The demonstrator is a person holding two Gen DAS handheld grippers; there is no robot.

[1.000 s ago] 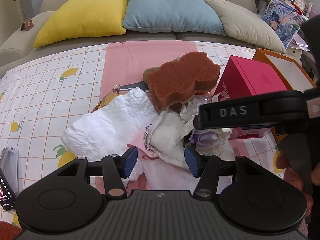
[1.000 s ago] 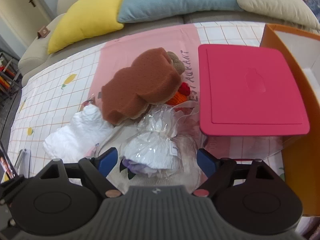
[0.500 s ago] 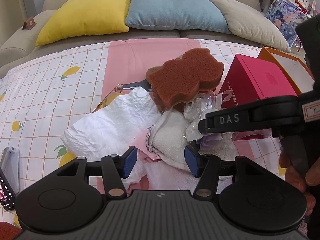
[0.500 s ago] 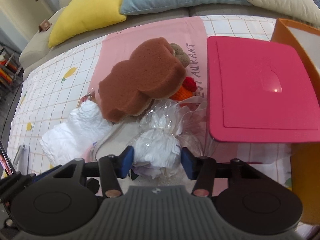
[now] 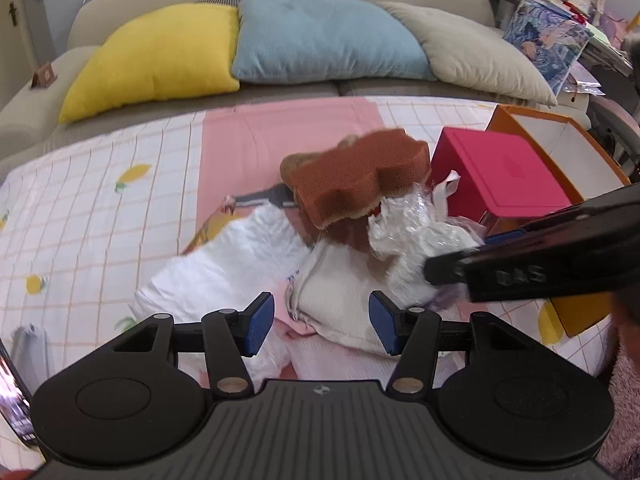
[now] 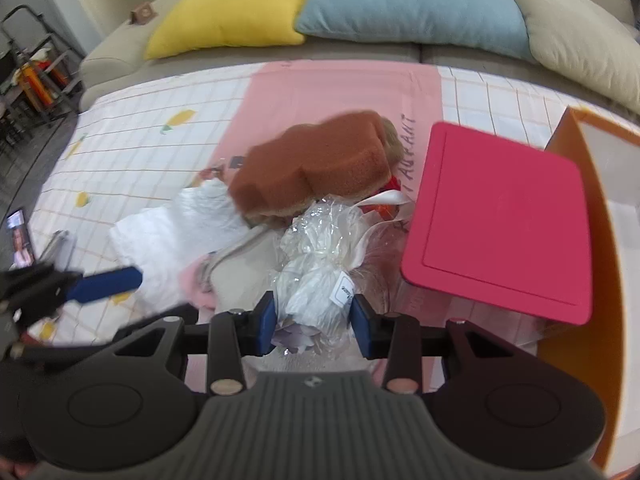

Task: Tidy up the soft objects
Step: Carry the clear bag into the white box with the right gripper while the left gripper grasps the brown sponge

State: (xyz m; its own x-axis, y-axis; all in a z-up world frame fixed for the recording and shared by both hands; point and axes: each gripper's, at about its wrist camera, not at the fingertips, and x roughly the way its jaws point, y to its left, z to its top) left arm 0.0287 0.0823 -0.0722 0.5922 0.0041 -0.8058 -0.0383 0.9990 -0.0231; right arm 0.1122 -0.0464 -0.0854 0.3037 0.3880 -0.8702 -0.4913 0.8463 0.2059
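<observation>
A pile of soft things lies on the checked cloth. A brown sponge (image 5: 356,180) (image 6: 312,168) leans on top of it. In front of the sponge is a white bundle wrapped in clear cellophane (image 6: 316,280) (image 5: 404,240). My right gripper (image 6: 314,320) is closing, and its blue pads press the bundle's sides. My left gripper (image 5: 322,322) stands open just above a folded white towel (image 5: 336,292), with nothing between its pads. A crumpled white bag (image 5: 224,276) lies to the left of the towel.
A pink lidded box (image 6: 500,216) (image 5: 500,172) stands right of the pile, with an open orange box (image 6: 576,240) beyond it. Yellow, blue and beige cushions (image 5: 320,40) line the sofa behind. A phone (image 5: 12,400) lies at the near left edge.
My right gripper's jaws came in from wide apart onto the wrapped bundle and rose slightly with a roll. The sponge has tipped a little. My left gripper has stayed put.
</observation>
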